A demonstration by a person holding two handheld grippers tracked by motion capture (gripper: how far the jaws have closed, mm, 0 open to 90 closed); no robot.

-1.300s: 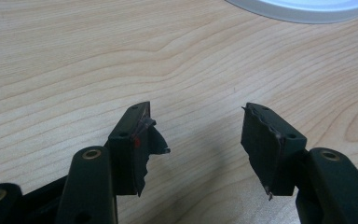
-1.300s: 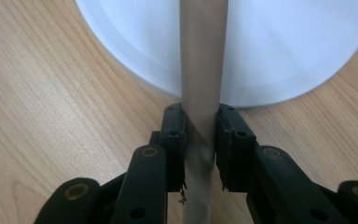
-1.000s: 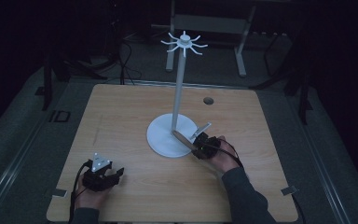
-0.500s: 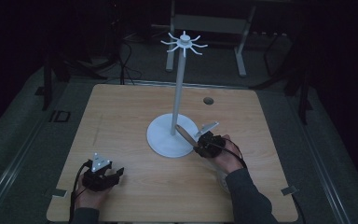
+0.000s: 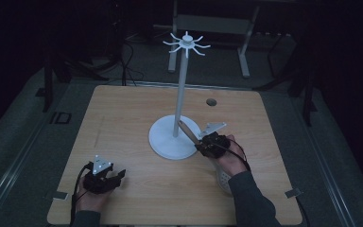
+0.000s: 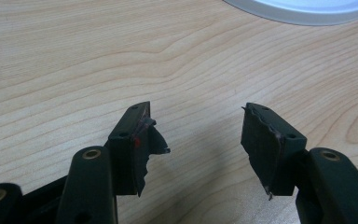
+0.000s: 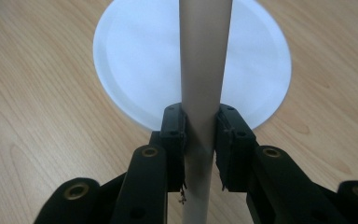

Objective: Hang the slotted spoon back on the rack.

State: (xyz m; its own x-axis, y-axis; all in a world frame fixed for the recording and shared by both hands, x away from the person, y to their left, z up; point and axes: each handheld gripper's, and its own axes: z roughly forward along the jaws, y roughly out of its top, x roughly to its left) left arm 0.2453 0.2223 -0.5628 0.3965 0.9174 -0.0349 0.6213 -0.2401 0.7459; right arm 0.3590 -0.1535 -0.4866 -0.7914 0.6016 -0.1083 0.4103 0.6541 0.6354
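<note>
We pinch a pale beige round rod (image 7: 205,56) in the right gripper (image 7: 200,116); its far end slants over the round base of the tall white stand (image 5: 166,139), close to the pole. The left gripper (image 6: 196,123) rests spread and empty, well apart from the stand. The step in hand seems to be bringing the rod to the stand. The next move asks for a firm grip and careful aiming of the tip.

The white stand (image 5: 178,109) rises mid-desk (image 5: 123,123), its round base (image 5: 163,142) around it. Bare wood lies left and behind. A small hole (image 5: 211,101) sits well behind.
</note>
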